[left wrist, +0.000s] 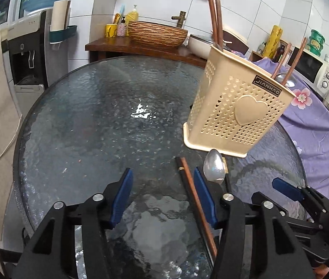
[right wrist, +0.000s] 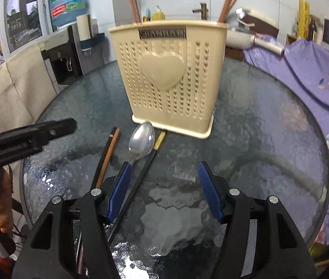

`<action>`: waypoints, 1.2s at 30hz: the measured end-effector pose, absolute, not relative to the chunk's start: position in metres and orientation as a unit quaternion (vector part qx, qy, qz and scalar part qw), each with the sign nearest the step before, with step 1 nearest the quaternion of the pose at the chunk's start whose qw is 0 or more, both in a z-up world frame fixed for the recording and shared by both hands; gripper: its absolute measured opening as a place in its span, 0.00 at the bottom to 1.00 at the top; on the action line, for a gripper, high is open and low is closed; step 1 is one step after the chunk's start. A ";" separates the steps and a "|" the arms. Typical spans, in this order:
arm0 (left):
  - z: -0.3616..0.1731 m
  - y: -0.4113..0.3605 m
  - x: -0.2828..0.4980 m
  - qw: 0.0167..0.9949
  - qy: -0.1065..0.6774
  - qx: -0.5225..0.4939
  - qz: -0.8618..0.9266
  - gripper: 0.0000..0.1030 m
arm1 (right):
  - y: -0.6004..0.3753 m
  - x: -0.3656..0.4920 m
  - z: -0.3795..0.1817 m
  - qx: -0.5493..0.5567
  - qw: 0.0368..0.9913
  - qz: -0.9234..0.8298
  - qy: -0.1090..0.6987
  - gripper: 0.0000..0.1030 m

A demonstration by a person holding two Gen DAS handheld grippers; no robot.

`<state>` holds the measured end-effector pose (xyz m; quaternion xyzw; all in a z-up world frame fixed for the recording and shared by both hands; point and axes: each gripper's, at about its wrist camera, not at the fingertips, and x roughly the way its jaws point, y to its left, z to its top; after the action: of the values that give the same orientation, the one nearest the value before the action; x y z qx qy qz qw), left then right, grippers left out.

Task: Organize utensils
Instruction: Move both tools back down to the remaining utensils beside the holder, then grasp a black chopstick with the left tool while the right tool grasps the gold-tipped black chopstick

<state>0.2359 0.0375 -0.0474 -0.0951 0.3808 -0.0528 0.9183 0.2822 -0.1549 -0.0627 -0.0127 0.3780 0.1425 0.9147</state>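
From the left wrist, we see our left gripper [left wrist: 162, 200] spread wide over the glass table [left wrist: 90, 121], nothing between its pads. A brown chopstick [left wrist: 195, 197] lies just inside the right finger [left wrist: 205, 197] and runs back under it; a second, black stick sits tight against it. The metal spoon [left wrist: 214, 166] rests just beyond that same fingertip, outside the gap. Ahead and to the right stands the beige holder [left wrist: 238, 114] with several chopsticks already upright in it — part of the job looks done.

From the right wrist, our right gripper [right wrist: 164, 190] is likewise released and empty. A black chopstick with a gold band [right wrist: 145, 162] passes by its left finger [right wrist: 119, 190], with the spoon [right wrist: 141, 139] just ahead of that fingertip and the brown chopstick [right wrist: 108, 155] farther left. The holder [right wrist: 169, 83] stands straight ahead. We judge the spoon and these loose sticks are still to be put away — no pick-up has begun.
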 end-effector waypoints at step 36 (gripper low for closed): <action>-0.088 -0.002 0.240 0.895 0.435 -0.040 -0.087 0.35 | -0.149 0.298 -0.091 -0.053 0.893 0.138 0.425 0.29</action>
<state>0.2399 -0.0024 -0.0880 -0.0397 0.4353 -0.0867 0.8952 0.2979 -0.1489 -0.0910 -0.0531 0.4248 0.1385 0.8930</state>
